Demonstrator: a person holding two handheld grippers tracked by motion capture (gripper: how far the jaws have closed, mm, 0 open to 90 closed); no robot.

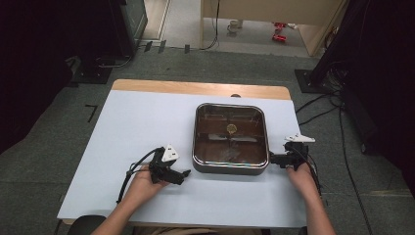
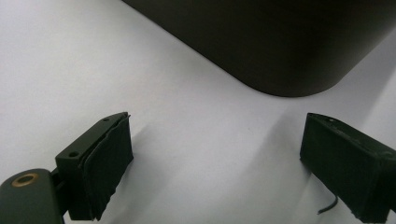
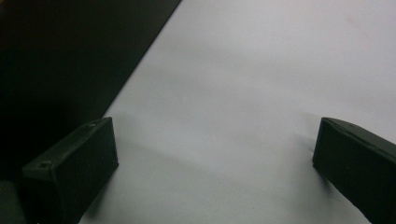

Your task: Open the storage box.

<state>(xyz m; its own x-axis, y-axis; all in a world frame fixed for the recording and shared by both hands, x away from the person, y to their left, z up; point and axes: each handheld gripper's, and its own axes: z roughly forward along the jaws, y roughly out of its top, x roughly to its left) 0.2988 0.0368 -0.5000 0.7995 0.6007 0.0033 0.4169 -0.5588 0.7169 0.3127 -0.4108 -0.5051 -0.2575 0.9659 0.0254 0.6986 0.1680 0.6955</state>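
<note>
At the lower left of centre in the high view, the left gripper (image 1: 185,173) lies low on the white table cover (image 1: 122,142), jaws spread wide and holding nothing, pointing at the near left corner of the square dark pan (image 1: 230,139). In the left gripper view that rounded corner (image 2: 285,51) sits ahead of the released pads (image 2: 109,163), apart from them.

At the lower right, the right gripper (image 1: 272,158) is likewise released and empty, just beside the pan's right wall (image 3: 60,60); contact cannot be confirmed.

The pan stands mid-frame on the cover, a small pale object (image 1: 231,129) near its centre. Beyond lie the bare wooden table edge (image 1: 200,88) and floor cables.

Risk: the wall looks smooth and the corner rounded; uneven closing from either side would likely skid or twist the pan.
</note>
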